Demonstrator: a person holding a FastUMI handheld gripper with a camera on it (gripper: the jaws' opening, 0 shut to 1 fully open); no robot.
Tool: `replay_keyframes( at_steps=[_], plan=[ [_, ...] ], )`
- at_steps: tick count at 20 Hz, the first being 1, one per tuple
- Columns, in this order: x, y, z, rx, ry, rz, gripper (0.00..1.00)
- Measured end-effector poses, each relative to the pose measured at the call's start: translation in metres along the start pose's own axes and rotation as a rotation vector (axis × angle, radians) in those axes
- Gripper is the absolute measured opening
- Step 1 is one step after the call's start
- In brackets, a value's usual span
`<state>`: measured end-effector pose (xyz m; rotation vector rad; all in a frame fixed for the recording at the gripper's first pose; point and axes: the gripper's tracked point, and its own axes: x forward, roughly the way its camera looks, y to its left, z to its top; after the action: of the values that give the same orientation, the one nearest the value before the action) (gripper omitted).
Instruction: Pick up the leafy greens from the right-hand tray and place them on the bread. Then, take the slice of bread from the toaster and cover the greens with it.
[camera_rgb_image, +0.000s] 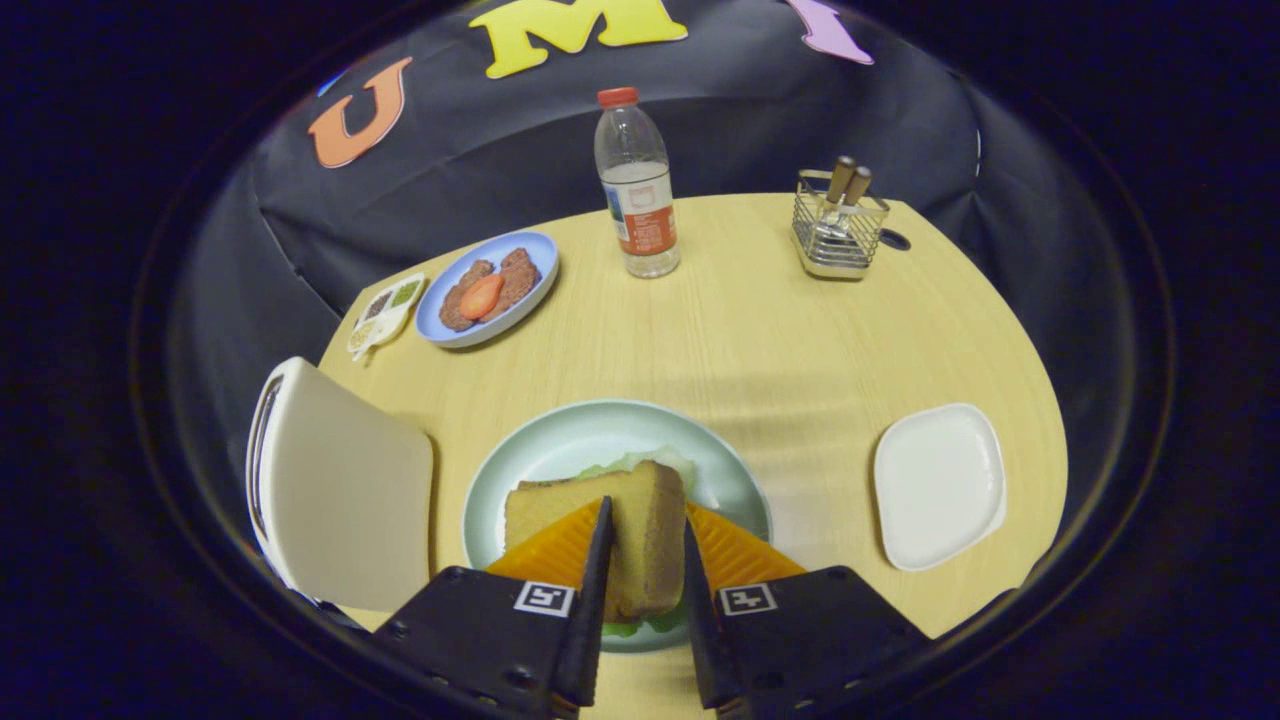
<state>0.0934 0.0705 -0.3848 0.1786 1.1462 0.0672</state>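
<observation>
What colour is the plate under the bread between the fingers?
Pale green, seen best in the gripper view: the plate lies under the bread slice that the gripper holds.

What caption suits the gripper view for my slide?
Gripper shut on a bread slice over leafy greens on the green plate, toaster beside it.

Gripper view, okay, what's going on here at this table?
A person's hand-held gripper is shut on a bread slice, holding it over the green plate. Greens peek out from under the slice, so it looks like the sandwich is being topped. The white tray to the right holds nothing, and the toaster stands to the left. Beyond are a blue plate of food, a bottle and a wire basket.
</observation>
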Motion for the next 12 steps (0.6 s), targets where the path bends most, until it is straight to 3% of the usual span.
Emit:
replay_keyframes(
  at_steps=[1, 4, 12],
  plan=[
    [0.000, -0.004, 0.001, -0.019, -0.007, -0.019, 0.39],
    [0.004, -0.010, 0.000, -0.075, -0.021, -0.061, 0.59],
    [-0.026, -0.010, 0.013, -0.118, -0.116, -0.115, 0.70]
  ],
)
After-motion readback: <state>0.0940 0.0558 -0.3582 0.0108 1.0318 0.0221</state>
